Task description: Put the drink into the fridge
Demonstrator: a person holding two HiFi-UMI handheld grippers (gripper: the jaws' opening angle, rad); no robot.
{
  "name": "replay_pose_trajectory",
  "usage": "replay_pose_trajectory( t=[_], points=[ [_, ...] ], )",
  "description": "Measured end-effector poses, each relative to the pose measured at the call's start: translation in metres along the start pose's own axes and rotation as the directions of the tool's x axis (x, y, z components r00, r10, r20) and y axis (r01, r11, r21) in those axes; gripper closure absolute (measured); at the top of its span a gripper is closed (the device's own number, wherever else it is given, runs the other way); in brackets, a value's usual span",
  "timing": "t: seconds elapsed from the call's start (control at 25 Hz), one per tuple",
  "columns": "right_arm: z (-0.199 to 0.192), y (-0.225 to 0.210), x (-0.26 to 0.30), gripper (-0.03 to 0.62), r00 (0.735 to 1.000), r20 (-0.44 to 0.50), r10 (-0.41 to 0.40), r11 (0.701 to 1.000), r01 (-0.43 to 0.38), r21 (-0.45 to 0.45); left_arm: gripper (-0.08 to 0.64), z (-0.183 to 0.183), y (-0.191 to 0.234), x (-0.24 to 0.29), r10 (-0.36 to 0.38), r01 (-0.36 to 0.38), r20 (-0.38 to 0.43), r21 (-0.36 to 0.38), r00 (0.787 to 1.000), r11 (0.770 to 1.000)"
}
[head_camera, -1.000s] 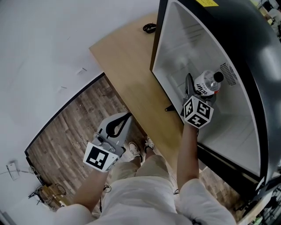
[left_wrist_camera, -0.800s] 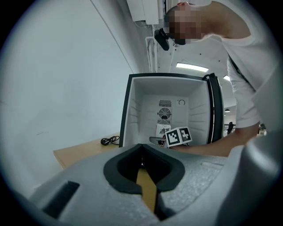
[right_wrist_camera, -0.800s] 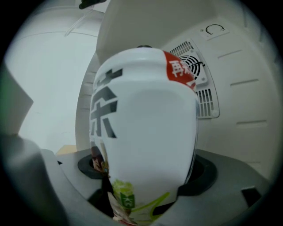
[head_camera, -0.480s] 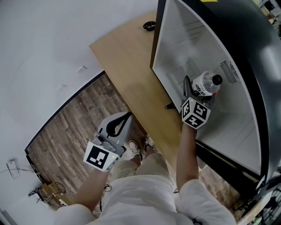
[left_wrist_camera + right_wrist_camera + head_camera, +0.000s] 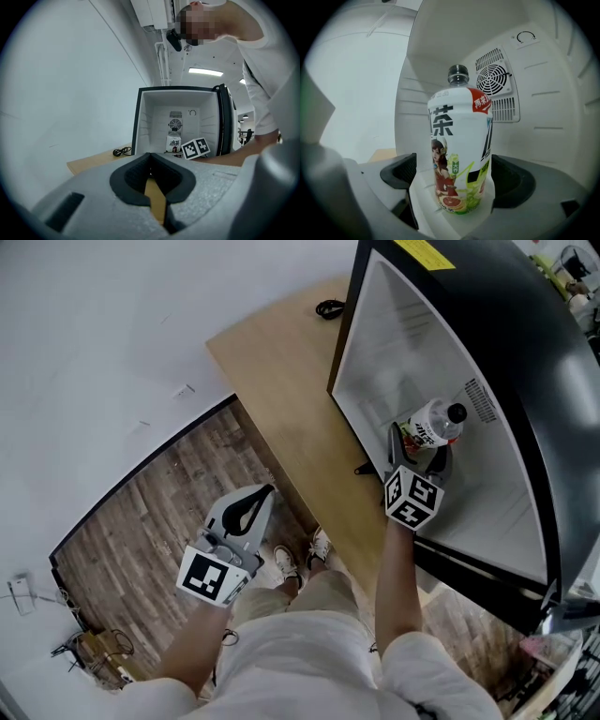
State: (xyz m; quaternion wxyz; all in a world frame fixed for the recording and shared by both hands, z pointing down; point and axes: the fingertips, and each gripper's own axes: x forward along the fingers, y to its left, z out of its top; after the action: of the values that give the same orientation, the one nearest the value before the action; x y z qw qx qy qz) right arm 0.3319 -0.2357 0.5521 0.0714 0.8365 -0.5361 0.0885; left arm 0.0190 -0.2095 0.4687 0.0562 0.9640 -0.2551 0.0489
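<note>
- Head view: the tea bottle (image 5: 431, 423) stands upright on the floor of the open mini fridge (image 5: 375, 343), which sits on the wooden bench (image 5: 281, 381). The right tongs (image 5: 419, 448) reach in around it. The left tongs (image 5: 265, 495) hang well apart from the fridge.
- Left gripper view: these tongs are together and empty.
- Right gripper view: the jaws have just been opening and stand apart on either side of the bottle, pads off it. Release looks done; next, draw straight back without nudging the bottle.

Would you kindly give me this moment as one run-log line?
phase: release | right gripper: jaws just opening, bottle between them | left gripper: jaws together | bottle upright in fridge
</note>
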Motion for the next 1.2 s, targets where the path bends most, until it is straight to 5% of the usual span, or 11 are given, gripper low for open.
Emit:
replay_pose_trajectory(
  t=[0.24,0.68,1.0,1.2],
  points=[
    [-0.003,0.010,-0.021,0.126,0.998,-0.049,0.036,0.998,-0.034,0.048,0.547,0.005,0.002,-0.019,0.030,-0.030,0.018,-0.007,0.999,1.000],
    [0.004,0.025,-0.056,0.283,0.991,-0.099,0.091,0.995,-0.087,0.045,0.548,0.024,-0.001,-0.037,0.039,-0.039,0.092,-0.005,0.995,0.999],
    [0.010,0.055,-0.081,0.572,0.977,-0.120,0.177,0.984,-0.172,0.045,0.547,0.027,0.014,-0.083,0.106,-0.108,0.130,0.007,0.986,0.994],
    [0.024,0.081,-0.099,0.589,0.955,-0.101,0.280,0.959,-0.275,0.065,0.547,0.034,0.035,-0.113,0.184,-0.187,0.113,0.014,0.976,0.982]
  ],
)
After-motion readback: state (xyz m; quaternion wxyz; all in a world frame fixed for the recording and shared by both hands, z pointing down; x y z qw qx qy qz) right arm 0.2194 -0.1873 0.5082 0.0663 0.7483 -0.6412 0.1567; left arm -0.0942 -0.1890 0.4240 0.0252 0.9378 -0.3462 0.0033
